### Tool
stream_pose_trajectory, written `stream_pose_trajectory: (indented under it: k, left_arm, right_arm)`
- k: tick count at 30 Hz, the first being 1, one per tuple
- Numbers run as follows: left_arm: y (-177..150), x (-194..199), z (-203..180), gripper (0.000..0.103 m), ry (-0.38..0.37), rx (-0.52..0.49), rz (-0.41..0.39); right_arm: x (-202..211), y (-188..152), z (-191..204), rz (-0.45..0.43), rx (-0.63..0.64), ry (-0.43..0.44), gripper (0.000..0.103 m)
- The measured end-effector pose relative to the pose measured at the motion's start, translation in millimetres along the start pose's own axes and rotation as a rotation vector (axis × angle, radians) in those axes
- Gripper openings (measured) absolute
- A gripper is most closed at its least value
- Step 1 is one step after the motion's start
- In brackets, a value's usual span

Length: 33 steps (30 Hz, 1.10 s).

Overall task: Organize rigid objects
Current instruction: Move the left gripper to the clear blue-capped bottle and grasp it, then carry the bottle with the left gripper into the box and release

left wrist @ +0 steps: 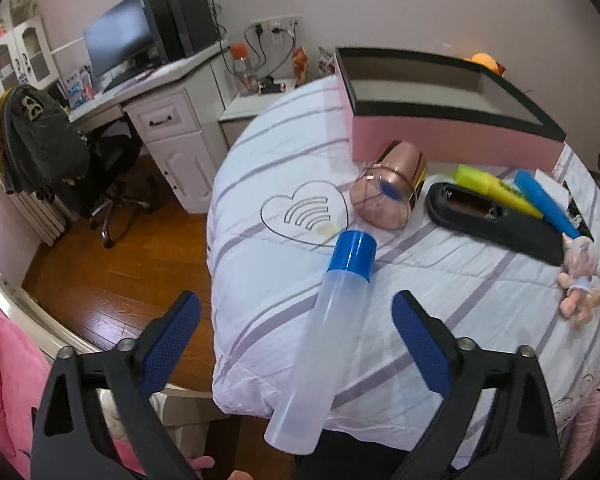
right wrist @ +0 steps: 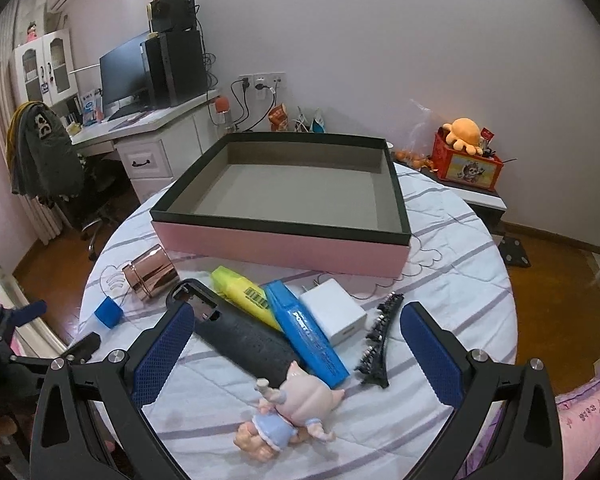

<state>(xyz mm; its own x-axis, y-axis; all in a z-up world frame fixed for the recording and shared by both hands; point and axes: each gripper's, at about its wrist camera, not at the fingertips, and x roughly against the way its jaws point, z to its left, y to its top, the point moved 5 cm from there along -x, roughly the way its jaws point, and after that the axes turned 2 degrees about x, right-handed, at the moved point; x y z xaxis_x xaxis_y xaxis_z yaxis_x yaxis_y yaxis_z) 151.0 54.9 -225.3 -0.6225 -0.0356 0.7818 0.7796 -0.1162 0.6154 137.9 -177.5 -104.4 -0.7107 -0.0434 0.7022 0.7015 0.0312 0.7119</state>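
A clear tube with a blue cap (left wrist: 330, 328) lies on the bed between the fingers of my open left gripper (left wrist: 296, 312), untouched; its cap shows in the right wrist view (right wrist: 109, 312). A copper cup (left wrist: 388, 190) (right wrist: 150, 276) lies on its side. A black remote (left wrist: 496, 220) (right wrist: 240, 340), yellow highlighter (right wrist: 246, 296), blue highlighter (right wrist: 308, 338), white charger (right wrist: 334, 314), black hair clip (right wrist: 378, 340) and pig figurine (right wrist: 288, 412) lie before my open right gripper (right wrist: 296, 324). The pink box (right wrist: 284, 246) (left wrist: 452, 140) stands open behind them.
The bed's edge drops to wooden floor (left wrist: 112, 276) on the left. A desk with monitor (right wrist: 126, 68) and a chair (left wrist: 60, 148) stand by the far wall. A red toy box (right wrist: 468, 166) sits on a side table at right.
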Motion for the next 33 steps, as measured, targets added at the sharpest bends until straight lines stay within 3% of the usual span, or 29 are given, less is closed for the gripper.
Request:
stream_pose_trajectory:
  k: [5, 7, 13, 23, 26, 27, 31, 33]
  left_arm:
    - [-4, -15, -10, 0.075, -0.050, -0.012, 0.048]
    - [-4, -19, -16, 0.057, -0.076, -0.019, 0.063]
    - [2, -20, -28, 0.031, -0.130, -0.002, 0.068]
    - [12, -21, -66, 0.029, -0.244, 0.048, 0.092]
    - [11, -20, -76, 0.030, -0.231, 0.031, 0.100]
    - [11, -19, -76, 0.032, -0.224, 0.025, 0.102]
    - [7, -12, -68, 0.058, -0.163, 0.017, 0.098]
    - [4, -9, -65, 0.058, -0.157, 0.008, 0.097]
  right_arm:
    - [-6, 5, 1, -0.002, -0.004, 0.011, 0.103]
    - [-8, 6, 1, 0.001, -0.004, 0.013, 0.103]
    - [-11, 5, 0, 0.010, 0.001, 0.023, 0.103]
    - [-10, 0, -19, 0.020, -0.022, 0.007, 0.103]
    - [-10, -2, -25, 0.026, -0.031, 0.003, 0.103]
    - [-10, -3, -27, 0.029, -0.033, 0.003, 0.103]
    - [-8, -5, -32, 0.028, -0.038, 0.007, 0.103]
    - [-6, -5, -31, 0.025, -0.039, 0.016, 0.103]
